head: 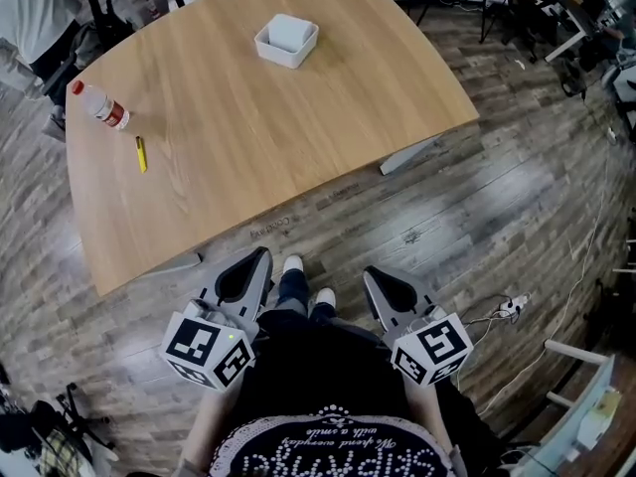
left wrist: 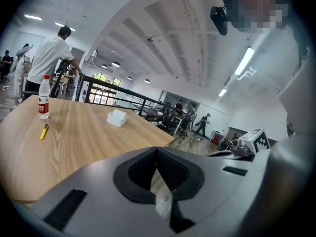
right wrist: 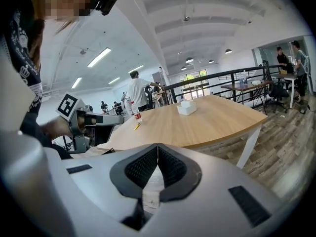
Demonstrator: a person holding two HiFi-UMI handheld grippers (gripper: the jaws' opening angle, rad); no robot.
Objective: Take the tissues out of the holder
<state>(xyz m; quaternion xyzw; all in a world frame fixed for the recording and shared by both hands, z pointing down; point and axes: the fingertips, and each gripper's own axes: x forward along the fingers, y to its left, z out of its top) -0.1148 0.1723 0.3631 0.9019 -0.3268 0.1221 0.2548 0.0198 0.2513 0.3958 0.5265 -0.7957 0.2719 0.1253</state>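
Brown wood floor [head: 467, 217] fills the low part of my head view. Closest to me are two white shoes [head: 292, 264], side by side on that floor. I see one gripper on each side of them, and both point toward the desk. My left gripper [head: 262, 254] has its two jaws pressed together, with nothing between them. My right gripper [head: 369, 272] is closed the same way and holds nothing. Both hang over the floor, just short of the desk edge and well apart from the holder.

Past the grippers stands a big light wood desk [head: 248, 157] with a round edge. Near its left side lies a small yellow pen [head: 141, 154]. Just past the pen stands a plastic bottle [head: 99, 105] with a red cap and a red label. Further off, near the far side of the desk, sits the white holder [head: 270, 51]. The tissues [head: 289, 30] are in it, a white stack that pokes up above its rim. Behind the desk, in the left gripper view, a person in a white shirt [left wrist: 49, 58] stands by a black rail [left wrist: 113, 90].
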